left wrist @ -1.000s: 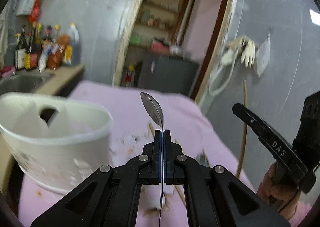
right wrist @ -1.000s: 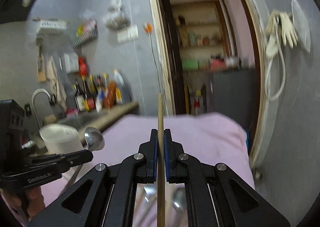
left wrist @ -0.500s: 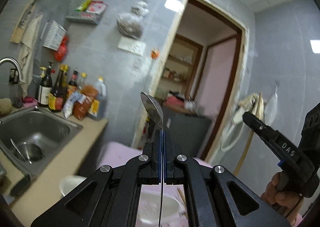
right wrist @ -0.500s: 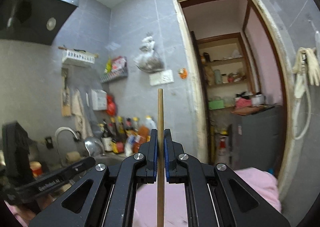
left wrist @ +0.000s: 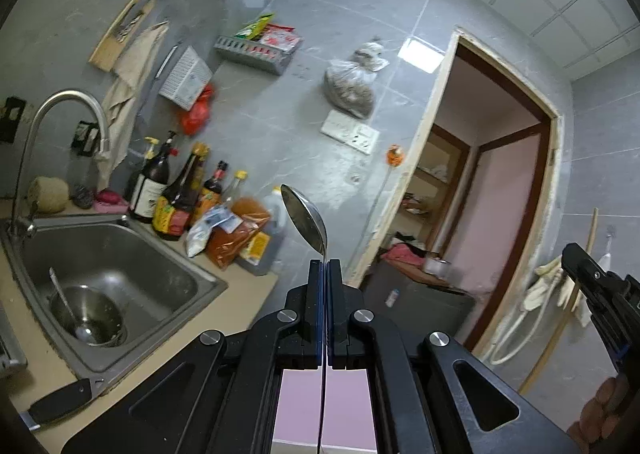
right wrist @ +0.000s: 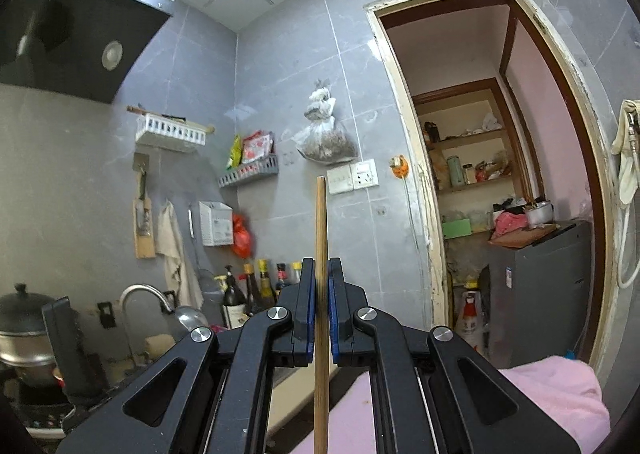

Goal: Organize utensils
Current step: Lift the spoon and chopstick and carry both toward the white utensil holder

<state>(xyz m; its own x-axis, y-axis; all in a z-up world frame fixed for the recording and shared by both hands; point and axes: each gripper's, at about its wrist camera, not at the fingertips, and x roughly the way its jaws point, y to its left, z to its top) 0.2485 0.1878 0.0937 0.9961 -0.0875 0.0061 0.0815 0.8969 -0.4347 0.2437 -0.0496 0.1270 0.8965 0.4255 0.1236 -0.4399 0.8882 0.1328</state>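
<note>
Clamping the thin handle of a polished steel spoon [left wrist: 305, 218], the left gripper [left wrist: 324, 266] holds its bowl upright before the far grey wall; stiff, light and slippery, it suits this low-handle pinch. At right, the right gripper [right wrist: 321, 266] is closed on a slender, rigid wooden chopstick [right wrist: 320, 221], gripped mid-shaft.

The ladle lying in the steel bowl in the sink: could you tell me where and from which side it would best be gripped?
Grip the ladle by its thin handle, near the free upper end, coming from above the sink. The scoop lies low inside the steel bowl while the handle leans up over the rim, clear of the walls. Both tongs are occupied now: the left holds a spoon, the right a chopstick.
</note>
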